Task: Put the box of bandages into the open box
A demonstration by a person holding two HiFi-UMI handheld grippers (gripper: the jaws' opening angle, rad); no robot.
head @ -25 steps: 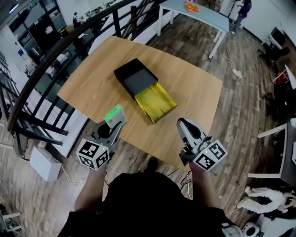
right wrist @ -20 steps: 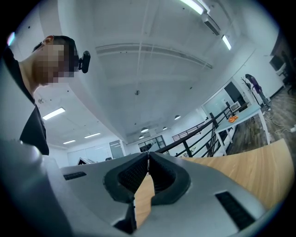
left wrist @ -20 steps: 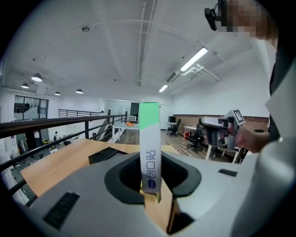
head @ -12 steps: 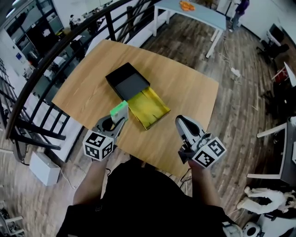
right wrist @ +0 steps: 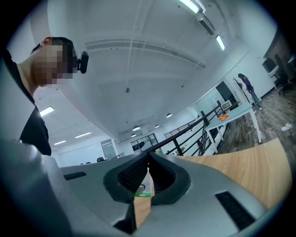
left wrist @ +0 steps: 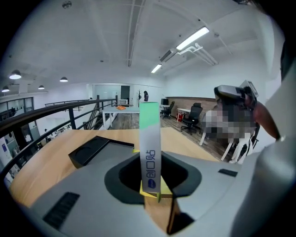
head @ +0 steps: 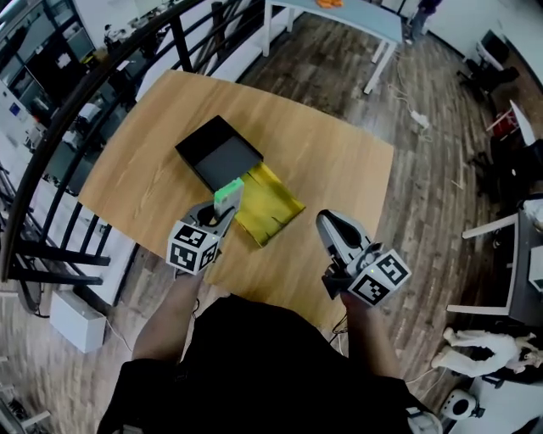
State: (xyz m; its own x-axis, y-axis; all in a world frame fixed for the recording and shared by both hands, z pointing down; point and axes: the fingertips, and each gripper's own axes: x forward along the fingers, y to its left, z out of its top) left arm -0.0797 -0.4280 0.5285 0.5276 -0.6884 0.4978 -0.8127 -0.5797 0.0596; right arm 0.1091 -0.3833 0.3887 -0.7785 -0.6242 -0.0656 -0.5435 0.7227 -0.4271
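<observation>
The left gripper (head: 222, 206) pinches the box of bandages (head: 227, 192) upright by its lower end, above the table (head: 339, 169), just near of the open box (head: 216, 153) and over the left edge of its yellow flap (head: 270, 203). The carton looks light and thin-walled (easily dented), so a gentle grip on its flat faces suits it. The right gripper (head: 333, 227), at the near right, has its jaws closed on nothing.

A wooden tabletop (head: 339, 178) is standing on a wood-plank floor (head: 433, 220), with a black railing (head: 76, 110) curving along its left side. Beyond it, a pale blue table (head: 365, 15) is carrying something orange (head: 327, 2), and a person (head: 417, 21) is standing near its right end. A dark office chair (head: 485, 59) is sitting at the right edge. A white box (head: 76, 320) is lying outside the railing at lower left. Long ceiling lights (left wrist: 192, 39) are glowing overhead.
</observation>
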